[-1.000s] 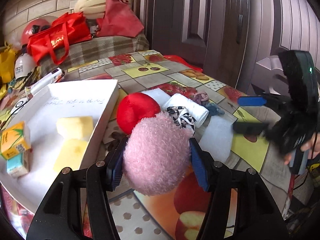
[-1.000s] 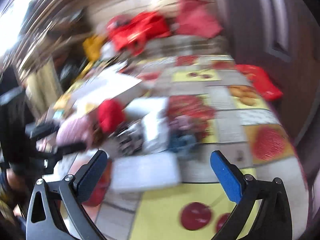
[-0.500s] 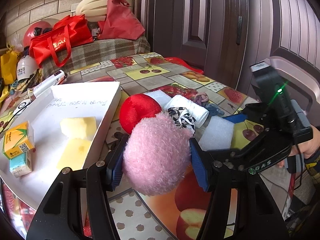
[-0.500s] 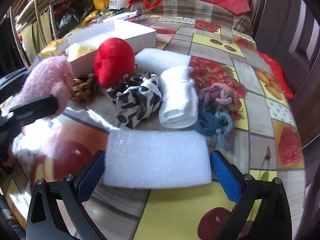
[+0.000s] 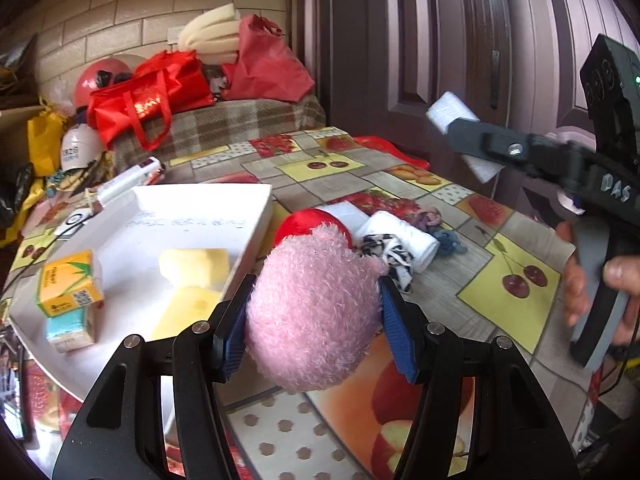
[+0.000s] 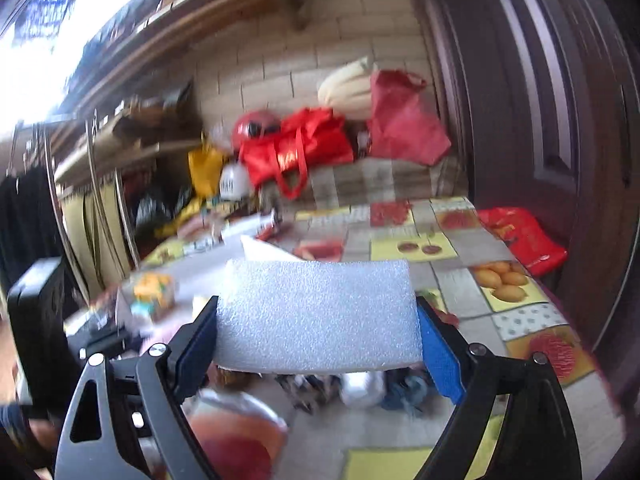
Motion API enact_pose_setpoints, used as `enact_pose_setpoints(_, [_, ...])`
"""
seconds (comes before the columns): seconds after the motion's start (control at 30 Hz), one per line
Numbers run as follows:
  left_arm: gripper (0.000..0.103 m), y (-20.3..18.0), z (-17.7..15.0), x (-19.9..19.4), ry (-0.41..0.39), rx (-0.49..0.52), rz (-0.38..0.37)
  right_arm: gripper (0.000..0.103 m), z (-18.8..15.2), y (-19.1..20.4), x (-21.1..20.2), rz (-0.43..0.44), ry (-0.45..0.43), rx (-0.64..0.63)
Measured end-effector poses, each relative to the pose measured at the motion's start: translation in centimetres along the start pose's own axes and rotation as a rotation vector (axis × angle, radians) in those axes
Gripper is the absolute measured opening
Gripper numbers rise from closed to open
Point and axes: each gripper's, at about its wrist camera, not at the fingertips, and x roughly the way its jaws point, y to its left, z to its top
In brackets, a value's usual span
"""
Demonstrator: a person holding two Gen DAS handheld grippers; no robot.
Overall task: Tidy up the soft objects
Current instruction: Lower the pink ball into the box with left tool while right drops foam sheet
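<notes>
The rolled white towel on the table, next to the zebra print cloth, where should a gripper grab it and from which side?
Grip the rolled white towel across its middle, coming from above with the jaws straddling its narrow width. It lies flat as a short cylinder, so its long sides are the parallel faces. The zebra print cloth crowds its near side, so one pad would probably brush it.

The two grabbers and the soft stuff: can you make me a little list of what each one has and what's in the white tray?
left gripper: shut on pink plush ball
right gripper: shut on white foam sheet, lifted off the table
white tray: two yellow sponges, two small cartons
on tablecloth: red plush, white towel roll
</notes>
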Motion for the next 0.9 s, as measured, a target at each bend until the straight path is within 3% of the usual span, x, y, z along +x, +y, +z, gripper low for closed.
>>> enact_pose_setpoints(0.17, [0.059, 1.8, -0.2, -0.8, -0.027, -0.013, 0.067, 0.09, -1.0, 1.8, 2.2, -0.022, -0.06, 0.038])
enact_pose_setpoints(0.6, [0.059, 6.6, -0.3, -1.1, -0.071, -0.087, 0.201, 0.09, -1.3, 5.7, 5.8, 0.02, -0.054, -0.003])
enact_pose_setpoints(0.9, [0.06, 12.9, -0.5, -1.3, -0.113, -0.251, 0.341, 0.09, -0.7, 7.5, 9.2, 0.036, -0.041, -0.014])
